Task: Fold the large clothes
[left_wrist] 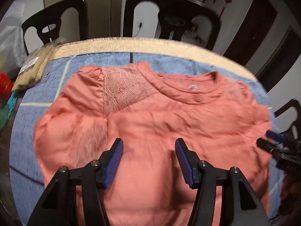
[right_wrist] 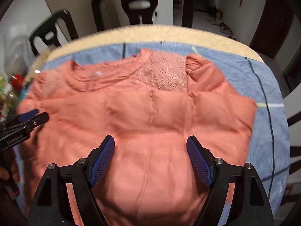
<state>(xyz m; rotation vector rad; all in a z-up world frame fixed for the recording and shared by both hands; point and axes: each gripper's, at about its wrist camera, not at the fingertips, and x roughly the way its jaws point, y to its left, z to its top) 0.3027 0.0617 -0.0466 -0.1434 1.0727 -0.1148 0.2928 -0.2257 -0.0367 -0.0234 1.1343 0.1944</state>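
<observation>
Two grippers hang over a salmon-pink top point(left_wrist: 150, 116) spread flat on a blue cloth point(left_wrist: 28, 131) that covers a round table point(left_wrist: 143, 46). The top lies with its neckline point(left_wrist: 195, 94) toward the far edge and a lace panel point(left_wrist: 120, 88) at one shoulder. The left gripper point(left_wrist: 149, 148) points steeply down at the middle of the top; its blue-padded jaws stand apart with only bare fabric showing between them, gripping nothing. The right gripper point(right_wrist: 150, 146) does the same over the other half, its jaws spread a little wider and also empty. Each gripper shows at the edge of the other's view, jaws parted. Dark chairs point(left_wrist: 171, 17) stand beyond the table. A tan packet point(left_wrist: 35, 66) and a red object point(left_wrist: 5, 82) sit at the table's left side. Both views are blurred.
</observation>
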